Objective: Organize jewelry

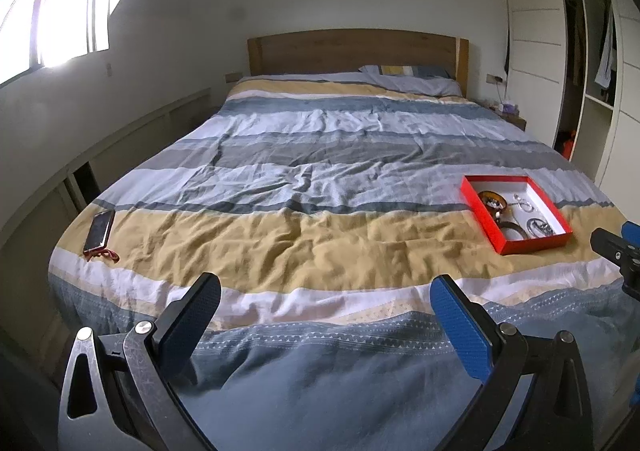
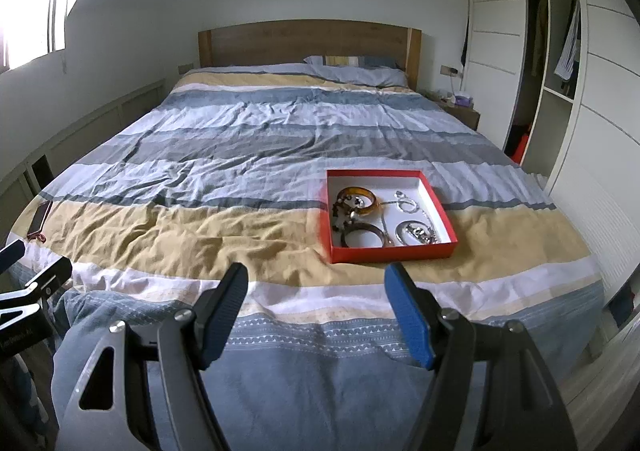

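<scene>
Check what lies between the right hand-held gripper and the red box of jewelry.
Nothing visible does. Only bare striped bedspread lies between the open right hand-held gripper and the red box. The phone is far left.

One red box [image 2: 394,251], one amber bangle [image 2: 360,200], one dark bangle [image 2: 362,237], one phone [image 1: 99,232], two claws

Left gripper [image 1: 326,315] and right gripper [image 2: 316,301] both angled downward, jaws wide apart, empty.

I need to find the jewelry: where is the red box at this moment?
The red box lies on the bed's yellow stripe, ahead and slightly right in the right wrist view, far right in the left wrist view, opposite the phone.
</scene>
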Demonstrator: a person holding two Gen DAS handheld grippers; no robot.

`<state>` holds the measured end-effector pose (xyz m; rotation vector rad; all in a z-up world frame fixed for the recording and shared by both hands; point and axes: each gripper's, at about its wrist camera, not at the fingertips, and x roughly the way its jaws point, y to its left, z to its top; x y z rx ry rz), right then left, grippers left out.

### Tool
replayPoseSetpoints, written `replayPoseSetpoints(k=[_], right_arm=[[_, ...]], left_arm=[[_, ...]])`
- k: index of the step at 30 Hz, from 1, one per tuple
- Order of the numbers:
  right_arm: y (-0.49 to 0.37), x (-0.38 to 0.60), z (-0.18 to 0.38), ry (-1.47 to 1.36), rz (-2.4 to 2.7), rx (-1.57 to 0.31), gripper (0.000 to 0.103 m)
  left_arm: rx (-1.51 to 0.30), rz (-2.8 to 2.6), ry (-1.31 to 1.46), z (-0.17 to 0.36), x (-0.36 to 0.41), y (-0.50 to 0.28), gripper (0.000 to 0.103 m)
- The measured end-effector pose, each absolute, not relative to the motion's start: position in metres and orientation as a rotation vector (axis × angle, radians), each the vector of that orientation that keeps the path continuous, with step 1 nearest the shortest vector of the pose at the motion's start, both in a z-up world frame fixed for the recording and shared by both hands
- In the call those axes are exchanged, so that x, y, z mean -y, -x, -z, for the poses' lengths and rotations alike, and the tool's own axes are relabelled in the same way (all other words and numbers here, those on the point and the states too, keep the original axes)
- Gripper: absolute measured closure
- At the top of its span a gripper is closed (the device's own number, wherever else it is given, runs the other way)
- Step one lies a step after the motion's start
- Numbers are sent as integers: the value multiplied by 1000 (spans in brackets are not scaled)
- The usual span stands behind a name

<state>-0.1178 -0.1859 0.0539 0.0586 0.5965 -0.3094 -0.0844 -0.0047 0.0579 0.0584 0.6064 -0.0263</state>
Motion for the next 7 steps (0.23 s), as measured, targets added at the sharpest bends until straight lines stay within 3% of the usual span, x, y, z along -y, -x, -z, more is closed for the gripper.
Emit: replayPoseSetpoints(k=[7], right_arm=[[123, 185, -58, -60, 322, -584, 34]], left_arm=[[-605, 32, -66, -61, 6, 86, 1]])
